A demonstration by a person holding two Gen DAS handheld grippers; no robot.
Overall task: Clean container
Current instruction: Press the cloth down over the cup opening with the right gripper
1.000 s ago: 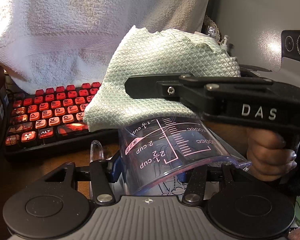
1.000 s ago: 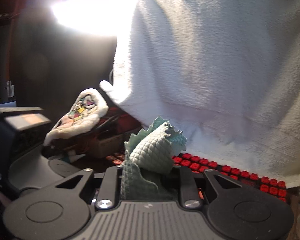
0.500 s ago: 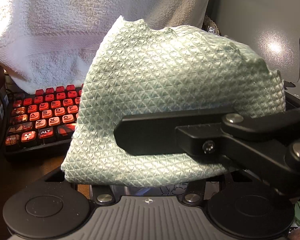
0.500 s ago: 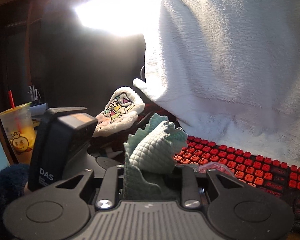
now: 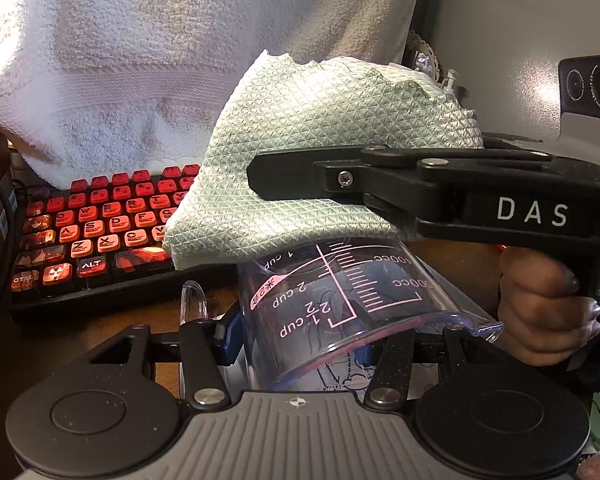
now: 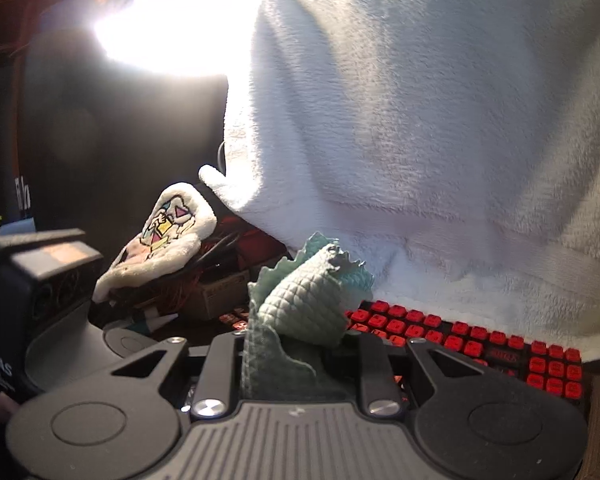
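Observation:
My left gripper is shut on a clear plastic measuring cup with pink markings, held on its side with its base pointing away. My right gripper comes in from the right, shut on a pale green waffle-weave cloth. The cloth rests over the cup's far end. In the right wrist view the cloth bunches up between the fingers of my right gripper, and the left gripper's body sits at the left.
A red-keyed keyboard lies on the wooden desk behind the cup. A large white towel hangs behind it. A small embroidered white pouch and a box with cables lie at the far left in the right wrist view.
The cloth and my right gripper swept down over the cup toward the left wrist camera, then drew back up to the cup's far end. The cup stayed in the left gripper.

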